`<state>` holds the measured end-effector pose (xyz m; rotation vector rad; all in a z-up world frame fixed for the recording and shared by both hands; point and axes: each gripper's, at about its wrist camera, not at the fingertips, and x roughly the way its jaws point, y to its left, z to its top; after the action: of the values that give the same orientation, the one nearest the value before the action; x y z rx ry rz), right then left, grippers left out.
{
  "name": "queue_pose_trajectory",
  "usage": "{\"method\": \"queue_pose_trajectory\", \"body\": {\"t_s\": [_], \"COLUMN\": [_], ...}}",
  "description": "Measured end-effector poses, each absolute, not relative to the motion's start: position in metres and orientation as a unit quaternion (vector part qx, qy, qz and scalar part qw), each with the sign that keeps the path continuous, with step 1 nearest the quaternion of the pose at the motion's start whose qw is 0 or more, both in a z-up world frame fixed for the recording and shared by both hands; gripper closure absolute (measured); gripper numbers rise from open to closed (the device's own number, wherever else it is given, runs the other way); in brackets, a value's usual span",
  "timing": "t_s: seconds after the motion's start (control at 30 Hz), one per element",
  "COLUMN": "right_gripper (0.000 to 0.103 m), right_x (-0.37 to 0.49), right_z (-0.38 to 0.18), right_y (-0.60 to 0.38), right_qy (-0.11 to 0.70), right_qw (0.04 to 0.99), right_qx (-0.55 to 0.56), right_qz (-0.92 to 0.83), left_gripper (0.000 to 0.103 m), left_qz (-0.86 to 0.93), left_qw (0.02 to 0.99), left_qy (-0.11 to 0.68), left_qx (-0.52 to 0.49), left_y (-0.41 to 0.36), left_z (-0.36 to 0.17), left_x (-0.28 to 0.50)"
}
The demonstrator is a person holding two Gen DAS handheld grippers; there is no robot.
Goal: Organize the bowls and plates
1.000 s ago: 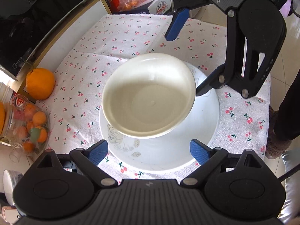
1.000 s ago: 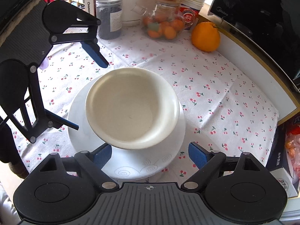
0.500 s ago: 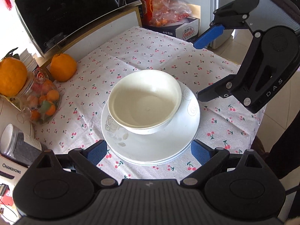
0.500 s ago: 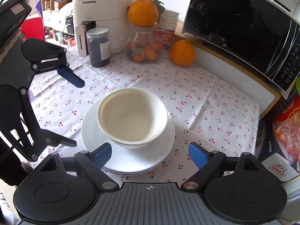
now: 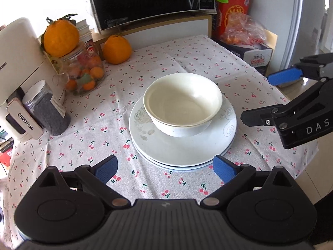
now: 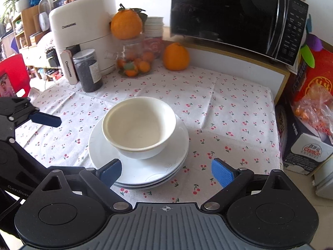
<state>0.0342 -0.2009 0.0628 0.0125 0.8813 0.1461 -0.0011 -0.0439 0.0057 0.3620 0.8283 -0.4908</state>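
White nested bowls (image 5: 182, 104) sit centred on the plate stack (image 5: 183, 152), just ahead of both empty, spread-jawed grippers, left gripper (image 5: 165, 169) and right gripper (image 6: 166, 171), seemingly equally near.

Cherry-print tablecloth (image 5: 166, 54) covers the table; stacked plates (image 5: 183, 152), jar (image 5: 49, 114), orange (image 5: 117, 50), seemingly rest on it.

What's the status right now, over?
Left tool open, right tool open, both empty and clear of the dishes. Bowls nested, sitting on plates mid-table. Nothing in the way.
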Motion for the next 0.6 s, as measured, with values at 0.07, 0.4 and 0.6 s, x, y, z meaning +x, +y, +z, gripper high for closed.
{"method": "queue_pose_trajectory", "body": {"t_s": [0.07, 0.4, 0.6], "right_gripper": [0.008, 0.008, 0.008], "right_x": [0.032, 0.029, 0.030], "right_z": [0.059, 0.047, 0.044], "right_y": [-0.203, -0.205, -0.202], "right_qy": [0.426, 0.425, 0.424], "right_qw": [0.903, 0.902, 0.901], "right_qx": [0.023, 0.075, 0.088], "right_qz": [0.057, 0.009, -0.029], "left_gripper": [0.004, 0.003, 0.001], "left_qz": [-0.227, -0.174, -0.148], "left_qw": [0.876, 0.894, 0.904], "left_qy": [0.395, 0.402, 0.391], "left_qx": [0.157, 0.094, 0.083], "left_y": [-0.045, -0.041, -0.041], "left_z": [0.005, 0.003, 0.001], "left_x": [-0.004, -0.005, -0.005]}}
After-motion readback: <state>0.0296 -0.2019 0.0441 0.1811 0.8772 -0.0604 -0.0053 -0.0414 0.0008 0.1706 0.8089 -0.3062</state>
